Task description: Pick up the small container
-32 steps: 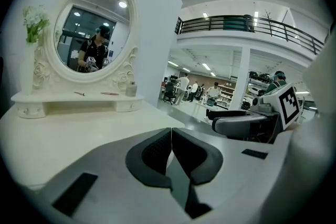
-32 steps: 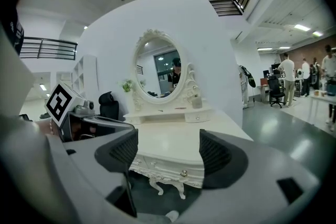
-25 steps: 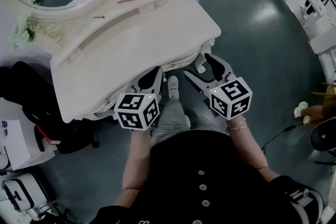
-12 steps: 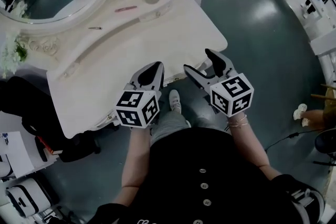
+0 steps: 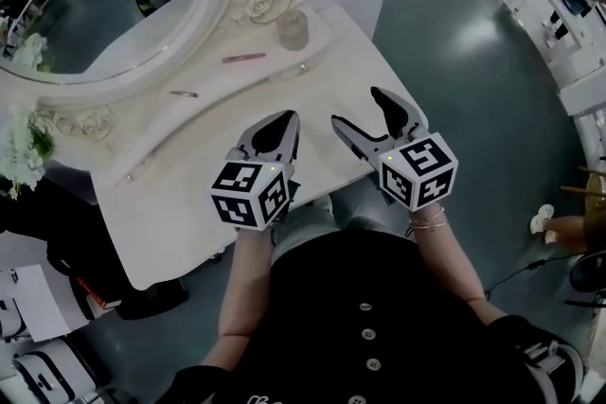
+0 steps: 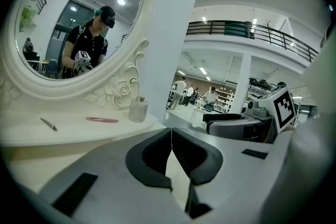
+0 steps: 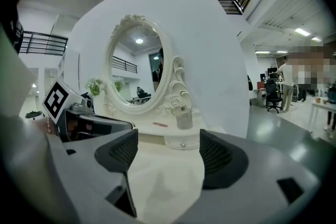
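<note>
**Holding both grippers over the table's near edge**

Head view: we hold the left gripper [image 5: 281, 122] and right gripper [image 5: 357, 109] side by side above the table [image 5: 180, 203]. The container [image 5: 292, 30] stands at the back, just beside the mirror [image 5: 114, 14] frame, well apart from both.

Left gripper view: our jaws meet with nothing between them. The container sits ahead to the left, with a pink stick [image 6: 102, 119] near it.

Right gripper view: our jaws stand apart and empty, with the container ahead beyond them.
</note>
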Available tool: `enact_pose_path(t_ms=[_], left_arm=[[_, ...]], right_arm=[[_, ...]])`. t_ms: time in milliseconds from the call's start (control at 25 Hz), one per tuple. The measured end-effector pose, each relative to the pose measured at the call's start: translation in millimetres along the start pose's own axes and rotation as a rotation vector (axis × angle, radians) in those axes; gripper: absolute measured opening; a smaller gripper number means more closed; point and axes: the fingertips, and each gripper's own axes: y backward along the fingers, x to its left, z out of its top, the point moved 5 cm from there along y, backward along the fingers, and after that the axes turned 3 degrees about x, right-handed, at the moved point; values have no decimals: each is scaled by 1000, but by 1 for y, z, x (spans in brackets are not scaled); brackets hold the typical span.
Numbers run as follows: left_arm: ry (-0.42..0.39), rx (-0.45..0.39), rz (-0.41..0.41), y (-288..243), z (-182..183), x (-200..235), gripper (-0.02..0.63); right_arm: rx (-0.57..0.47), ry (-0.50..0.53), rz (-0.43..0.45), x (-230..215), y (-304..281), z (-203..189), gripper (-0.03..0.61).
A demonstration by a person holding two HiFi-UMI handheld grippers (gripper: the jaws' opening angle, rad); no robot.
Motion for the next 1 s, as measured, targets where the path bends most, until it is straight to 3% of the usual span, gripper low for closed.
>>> enact_pose_path(t_ms=[320,760,1000], left_arm=[[1,-17,-21,-19,23,36,14],[4,11,-24,-22,16,50,14],[19,13,17,-22,15,55,14]], right_arm=[[-15,22,-7,-7,-44,27,356],[-4,22,22,-1,-67,31,357],[14,56,63,1,-78,35,357]])
